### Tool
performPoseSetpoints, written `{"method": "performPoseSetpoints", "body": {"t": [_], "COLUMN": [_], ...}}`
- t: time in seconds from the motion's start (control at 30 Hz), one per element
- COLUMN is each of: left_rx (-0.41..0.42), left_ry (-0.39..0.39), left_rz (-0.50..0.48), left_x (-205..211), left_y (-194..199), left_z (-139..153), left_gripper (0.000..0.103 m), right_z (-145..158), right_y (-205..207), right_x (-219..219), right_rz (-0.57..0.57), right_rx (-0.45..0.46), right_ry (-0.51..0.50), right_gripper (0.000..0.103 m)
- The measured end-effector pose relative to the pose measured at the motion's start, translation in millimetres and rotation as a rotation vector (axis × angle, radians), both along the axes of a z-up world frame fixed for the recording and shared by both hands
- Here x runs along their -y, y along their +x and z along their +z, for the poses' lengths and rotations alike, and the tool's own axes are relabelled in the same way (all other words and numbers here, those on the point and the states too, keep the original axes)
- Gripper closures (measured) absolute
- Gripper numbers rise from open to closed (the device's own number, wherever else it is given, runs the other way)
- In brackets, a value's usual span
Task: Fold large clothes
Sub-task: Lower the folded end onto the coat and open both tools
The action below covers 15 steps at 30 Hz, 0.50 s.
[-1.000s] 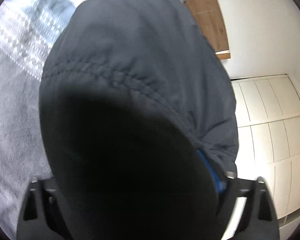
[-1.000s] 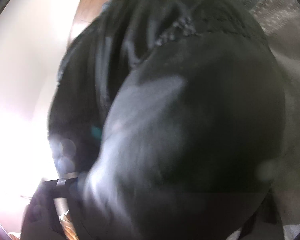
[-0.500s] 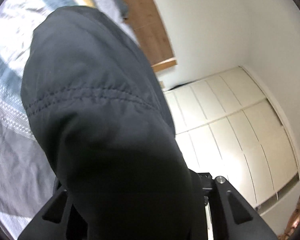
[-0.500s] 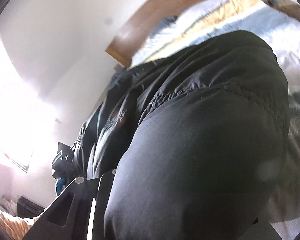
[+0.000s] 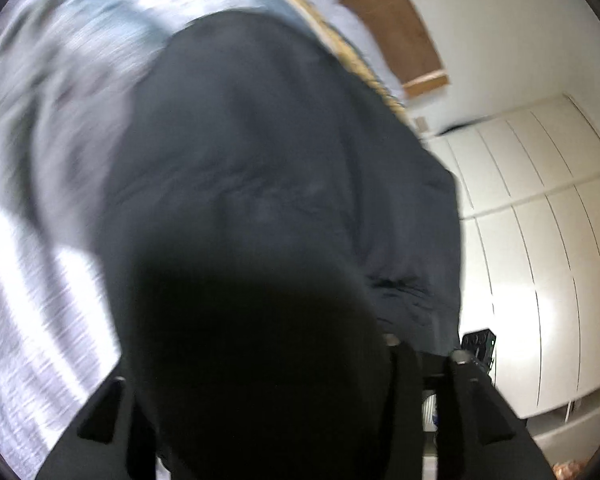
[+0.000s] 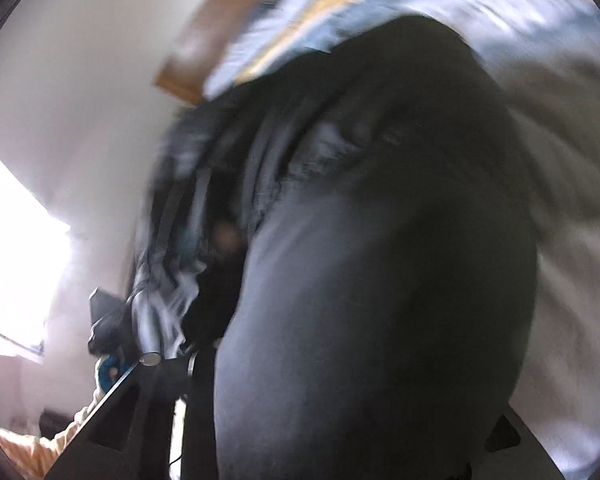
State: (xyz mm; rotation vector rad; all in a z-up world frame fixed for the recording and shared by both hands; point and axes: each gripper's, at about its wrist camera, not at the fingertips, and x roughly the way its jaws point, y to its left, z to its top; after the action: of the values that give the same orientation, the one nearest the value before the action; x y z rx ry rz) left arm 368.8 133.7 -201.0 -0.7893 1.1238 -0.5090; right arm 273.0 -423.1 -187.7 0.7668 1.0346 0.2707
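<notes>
A large dark padded garment point(image 5: 260, 140) fills most of the left wrist view and drapes over my left gripper point(image 5: 260, 360), hiding its fingertips. The cloth bulges between the two black fingers point(image 5: 464, 392) and touches both; the jaws are opening with the cloth still between them. In the right wrist view the same dark garment point(image 6: 400, 120) hangs over my right gripper point(image 6: 360, 380), packed between its fingers point(image 6: 120, 420). Those jaws are opening too. Gathered folds point(image 6: 220, 200) of the garment trail off to the left.
A bed with a grey patterned cover point(image 5: 40, 160) lies beneath, with a wooden headboard point(image 5: 400, 28) behind it. White wardrobe doors point(image 5: 540, 220) stand to the right. In the right wrist view the pale bed cover point(image 6: 560, 140) and a bright window point(image 6: 12, 240) show.
Both grippers have swung across the bed with the garment, and both views are now blurred. The fingers of each stand wider apart than half a second ago.
</notes>
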Motion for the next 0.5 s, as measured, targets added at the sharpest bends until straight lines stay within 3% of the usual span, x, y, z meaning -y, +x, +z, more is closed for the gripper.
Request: {"method": "performPoseSetpoints", "body": {"t": [0.03, 0.2, 0.33, 0.43, 0.5], "left_rx": [-0.010, 0.013, 0.053, 0.072, 0.109], "left_ry": [-0.006, 0.017, -0.017, 0.043, 0.123], "left_rz": [0.017, 0.033, 0.131, 0.200, 0.213], "left_x": [-4.8, -20.8, -87.9, -122.2, -132.4], "left_y": [-1.4, -3.4, -26.8, -44.3, -61.4], "left_z": [-3.4, 21.6, 71.2, 99.7, 129.0], "left_gripper": [0.050, 0.049, 0.049, 0.049, 0.049], "right_z": [-3.2, 5.2, 30.8, 60.5, 85.9], "right_y": [-2.6, -16.9, -27.6, -40.3, -51.7], "right_x": [4.9, 23.9, 39.2, 41.6, 35.2], "right_rz": [-0.025, -0.086, -0.145, -0.164, -0.182], "right_rx": [-0.013, -0.030, -0.027, -0.026, -0.010], "right_ry": [-0.009, -0.091, -0.136, -0.257, -0.315], "right_gripper": [0.046, 0.025, 0.021, 0.021, 0.018]}}
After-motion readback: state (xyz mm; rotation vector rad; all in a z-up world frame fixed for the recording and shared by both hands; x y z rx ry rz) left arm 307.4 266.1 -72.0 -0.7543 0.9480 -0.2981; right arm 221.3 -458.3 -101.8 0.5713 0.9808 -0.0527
